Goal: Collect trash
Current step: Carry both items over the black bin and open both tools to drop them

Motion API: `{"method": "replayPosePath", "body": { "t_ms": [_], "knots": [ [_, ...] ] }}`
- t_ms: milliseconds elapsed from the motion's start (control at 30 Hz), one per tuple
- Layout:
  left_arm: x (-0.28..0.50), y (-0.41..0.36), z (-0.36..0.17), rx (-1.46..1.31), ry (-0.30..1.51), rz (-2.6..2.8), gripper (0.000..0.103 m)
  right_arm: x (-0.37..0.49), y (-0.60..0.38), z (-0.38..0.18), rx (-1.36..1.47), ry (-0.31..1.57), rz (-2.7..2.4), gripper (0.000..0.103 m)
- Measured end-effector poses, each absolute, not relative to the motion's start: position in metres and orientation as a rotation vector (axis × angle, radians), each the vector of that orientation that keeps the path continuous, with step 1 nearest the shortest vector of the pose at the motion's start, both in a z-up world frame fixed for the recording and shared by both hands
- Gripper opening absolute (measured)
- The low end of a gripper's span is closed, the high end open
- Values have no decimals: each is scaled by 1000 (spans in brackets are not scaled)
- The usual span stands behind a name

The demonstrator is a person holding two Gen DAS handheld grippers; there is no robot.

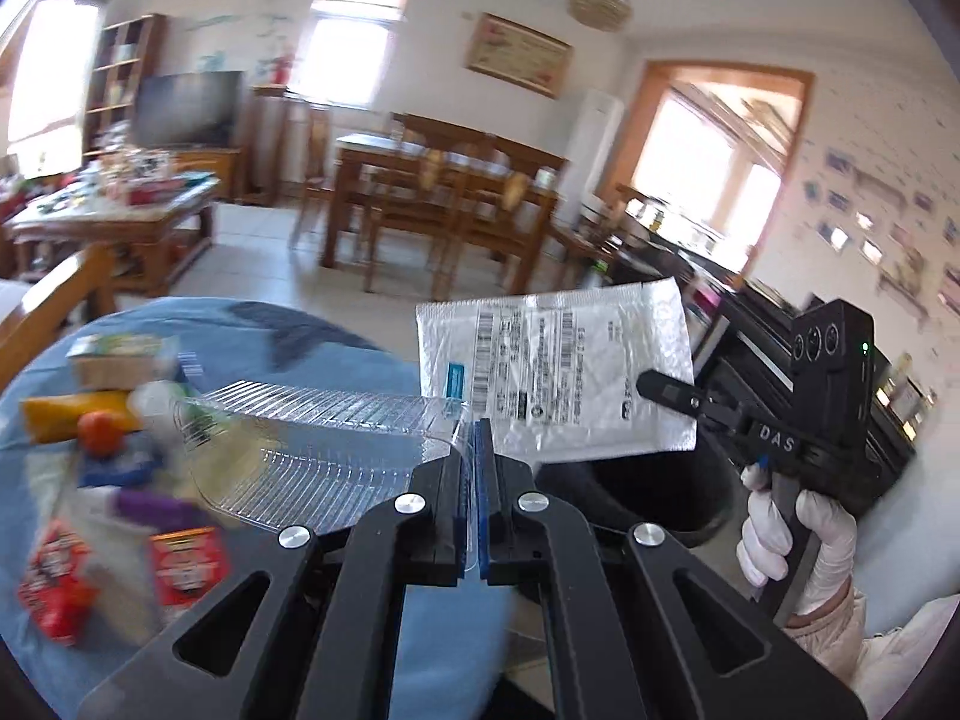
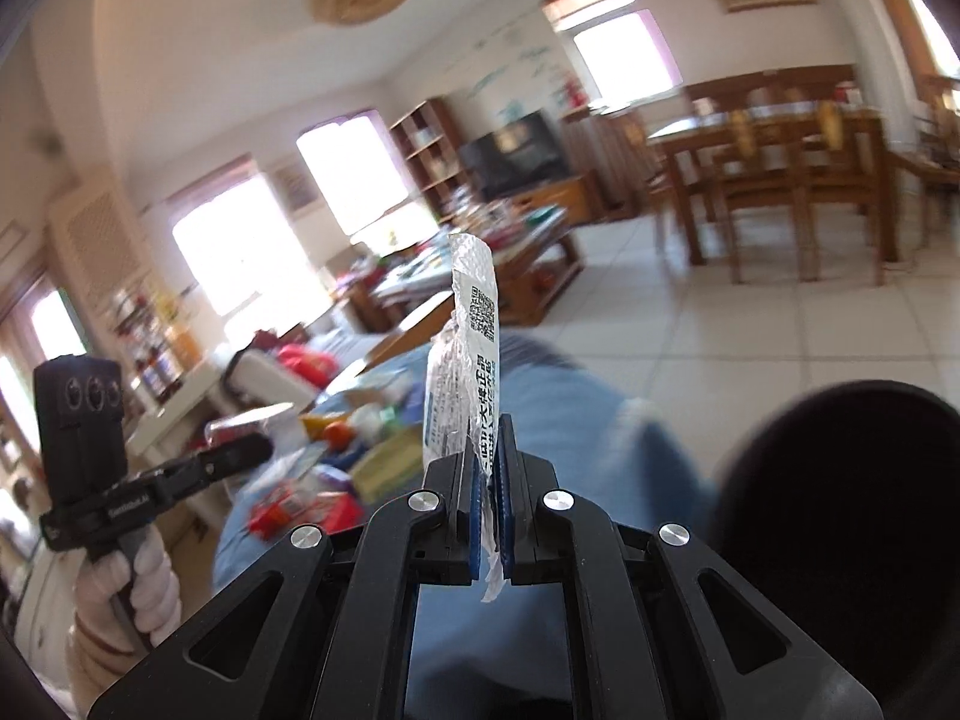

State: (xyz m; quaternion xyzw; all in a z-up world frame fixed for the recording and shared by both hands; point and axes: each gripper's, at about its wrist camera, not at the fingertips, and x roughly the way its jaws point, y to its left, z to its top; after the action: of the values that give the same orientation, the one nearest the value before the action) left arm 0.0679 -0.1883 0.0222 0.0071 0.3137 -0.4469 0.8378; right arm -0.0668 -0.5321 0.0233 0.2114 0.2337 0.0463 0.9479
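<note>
My left gripper (image 1: 480, 429) is shut on the edge of a clear ribbed plastic tray (image 1: 312, 438), held out to the left above the blue-clothed table (image 1: 252, 330). My right gripper (image 2: 489, 429) is shut on a white bubble mailer (image 2: 468, 348) with a printed label, seen edge-on. In the left wrist view that mailer (image 1: 552, 378) hangs flat from the right gripper (image 1: 651, 384), above the black bin (image 1: 648, 492). The right wrist view shows the left gripper (image 2: 258, 450) at left with the clear tray (image 2: 252, 420), and the bin (image 2: 840, 510) at lower right.
Loose trash lies on the table: red packets (image 1: 186, 564), a yellow wrapper (image 1: 66, 414), an orange fruit (image 1: 102, 429), a small box (image 1: 114, 360). White-gloved hands (image 1: 822, 546) hold the gripper handles. Behind stand a wooden dining table with chairs (image 1: 444, 198) and a cluttered coffee table (image 1: 114, 210).
</note>
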Motion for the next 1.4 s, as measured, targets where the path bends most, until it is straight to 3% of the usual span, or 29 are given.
{"method": "replayPosePath", "body": {
  "t_ms": [500,833,1100,1133,1167,1200,1233,1267,1300,1400],
  "knots": [
    [16,-389,-38,153,737,-1284,3,-190,-671,-43,514,474,-294,5],
    [-4,-440,-68,244,811,-1363,3,-198,-695,-103,516,555,-395,5],
    [-10,-447,-86,358,853,-1339,7,-182,-700,-120,530,588,-400,6],
    [-11,-446,-87,376,851,-1331,7,-179,-701,-121,527,593,-401,7],
    [-13,-446,-87,392,844,-1322,7,-174,-701,-118,524,597,-400,16],
    [-16,-444,-86,415,829,-1309,8,-173,-700,-118,521,599,-402,34],
    [-19,-445,-85,435,818,-1299,8,-172,-701,-117,524,595,-404,44],
    [-23,-444,-84,462,804,-1288,12,-174,-701,-115,527,588,-401,57],
    [-27,-444,-83,486,787,-1277,15,-175,-701,-115,529,581,-396,59],
    [-40,-439,-79,527,722,-1246,58,-179,-698,-110,502,572,-414,59]
  ]
}}
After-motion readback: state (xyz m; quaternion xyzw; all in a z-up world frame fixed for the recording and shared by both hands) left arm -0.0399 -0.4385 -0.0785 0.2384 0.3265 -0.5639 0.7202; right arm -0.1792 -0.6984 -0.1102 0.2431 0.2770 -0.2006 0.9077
